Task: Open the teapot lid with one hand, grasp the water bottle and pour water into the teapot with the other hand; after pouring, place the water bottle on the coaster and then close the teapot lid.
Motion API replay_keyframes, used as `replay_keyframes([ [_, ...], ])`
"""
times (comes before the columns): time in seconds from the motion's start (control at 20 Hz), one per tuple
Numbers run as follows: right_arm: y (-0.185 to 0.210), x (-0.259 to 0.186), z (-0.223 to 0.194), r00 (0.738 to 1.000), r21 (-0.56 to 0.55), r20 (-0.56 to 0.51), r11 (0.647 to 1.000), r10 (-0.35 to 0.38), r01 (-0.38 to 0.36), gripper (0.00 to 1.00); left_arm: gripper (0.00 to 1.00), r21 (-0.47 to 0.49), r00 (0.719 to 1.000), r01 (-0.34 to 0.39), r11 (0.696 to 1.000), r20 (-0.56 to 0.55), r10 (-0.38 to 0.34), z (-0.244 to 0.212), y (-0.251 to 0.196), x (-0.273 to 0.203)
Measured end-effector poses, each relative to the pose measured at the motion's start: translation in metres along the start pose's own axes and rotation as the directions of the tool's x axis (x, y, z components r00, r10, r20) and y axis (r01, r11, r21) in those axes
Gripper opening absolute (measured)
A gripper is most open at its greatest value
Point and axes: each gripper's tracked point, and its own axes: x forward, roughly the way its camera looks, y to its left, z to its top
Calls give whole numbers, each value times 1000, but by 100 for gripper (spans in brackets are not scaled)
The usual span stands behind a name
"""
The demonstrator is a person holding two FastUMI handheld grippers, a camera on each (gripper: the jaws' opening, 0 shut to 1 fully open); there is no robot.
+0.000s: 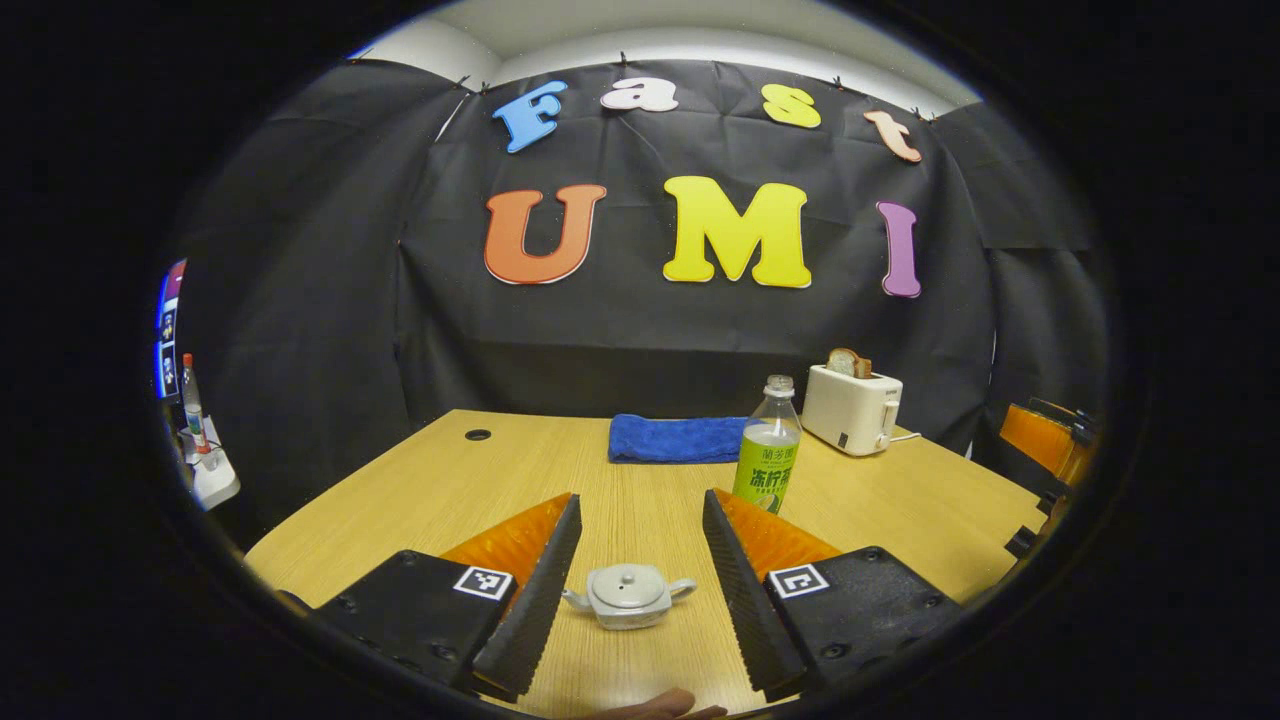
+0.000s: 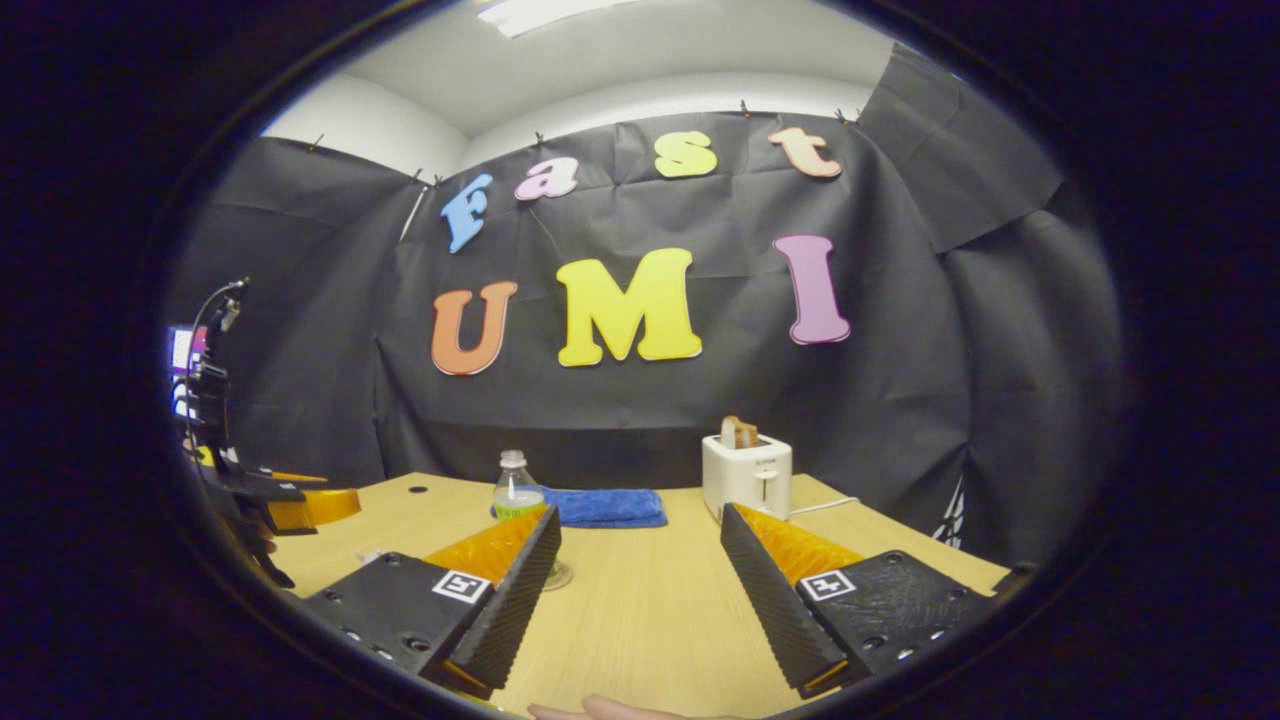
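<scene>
The small grey-white ceramic teapot (image 1: 628,594) sits on the pale wood-grain counter (image 1: 640,480), framed between the two fingers of the left tongs (image 1: 640,590), which stand wide apart and touch nothing. The pot lies low in the gap, nearer the fingertips than the far edge of the counter, its lid on, with a small round knob on top, a spout to one side and a handle to the other. Beyond the right-hand finger, farther back, stands the clear plastic water bottle (image 1: 768,445), upright, with a green label and a pale cap.

In the right gripper view the right tongs (image 2: 640,590) are likewise spread open over bare counter, gripping nothing. The bottle (image 2: 517,492) shows behind the left-hand finger, partly hidden by it, and what looks like a round coaster edge (image 2: 558,576) peeks out at its foot. The left tongs (image 2: 300,505) show at the far left edge.

At the back lie a folded blue cloth (image 1: 675,439) and a white toaster (image 1: 852,408) holding a slice of bread.
</scene>
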Motion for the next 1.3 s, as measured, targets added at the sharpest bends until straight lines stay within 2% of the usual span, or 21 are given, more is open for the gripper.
replay_keyframes([
  [0.15,-8,-26,18,999,-76,7,996,-54,55,96,78,39,998,-59,997,21,58,19,6,-26],
  [0.2,-8,-32,22,998,-105,10,992,-61,62,93,78,44,997,-76,996,30,75,26,7,-34],
  [0.3,-7,-42,29,998,-136,23,989,-62,65,96,78,41,994,-98,994,51,96,35,6,-48],
  [0.5,-1,-50,32,999,-135,33,990,-39,44,95,78,43,994,-67,997,89,63,49,-10,-69],
  [1.3,-3,-42,21,999,-150,-2,988,-38,37,95,77,58,989,-111,992,99,105,47,-6,-67],
])
